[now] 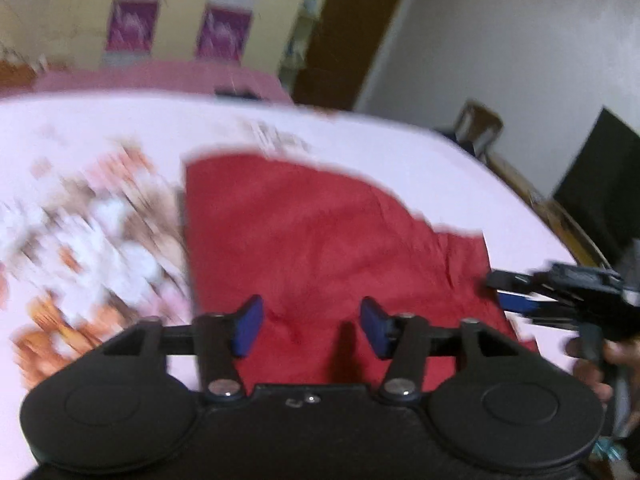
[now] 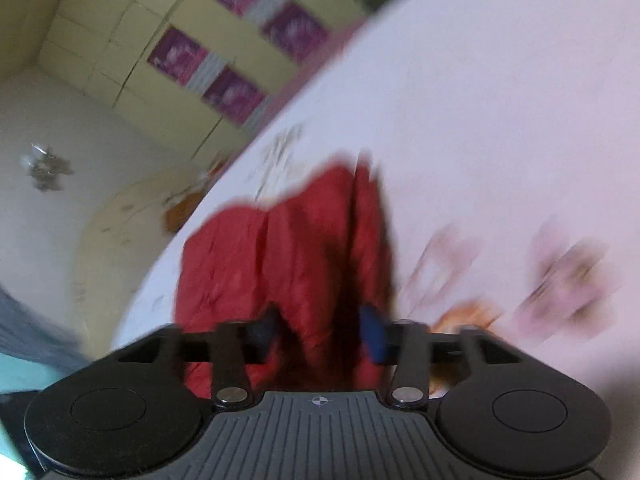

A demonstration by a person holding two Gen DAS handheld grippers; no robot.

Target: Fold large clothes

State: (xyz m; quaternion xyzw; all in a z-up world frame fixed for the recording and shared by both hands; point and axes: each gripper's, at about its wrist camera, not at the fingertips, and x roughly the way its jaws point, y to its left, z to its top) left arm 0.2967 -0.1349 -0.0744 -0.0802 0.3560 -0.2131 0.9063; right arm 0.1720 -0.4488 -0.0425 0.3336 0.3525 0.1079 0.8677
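Observation:
A large red garment (image 1: 320, 232) lies spread on a pink bed sheet (image 1: 400, 152) with a floral print. My left gripper (image 1: 312, 326) hovers over its near part, blue pads wide apart, nothing between them. At the garment's right edge is my right gripper (image 1: 500, 292), held by a person's hand (image 1: 592, 368). In the right wrist view the red garment (image 2: 280, 248) is bunched into upright folds. One fold stands between the parted fingers of my right gripper (image 2: 320, 334) and covers part of the left pad. Both views are blurred.
The bed sheet (image 2: 480, 120) fills most of both views. Behind the bed stands a cream wardrobe (image 1: 180, 20) with purple panels, beside a brown door (image 1: 352, 32). A wooden chair (image 1: 480, 124) and a dark screen (image 1: 600, 176) stand past the bed's right edge.

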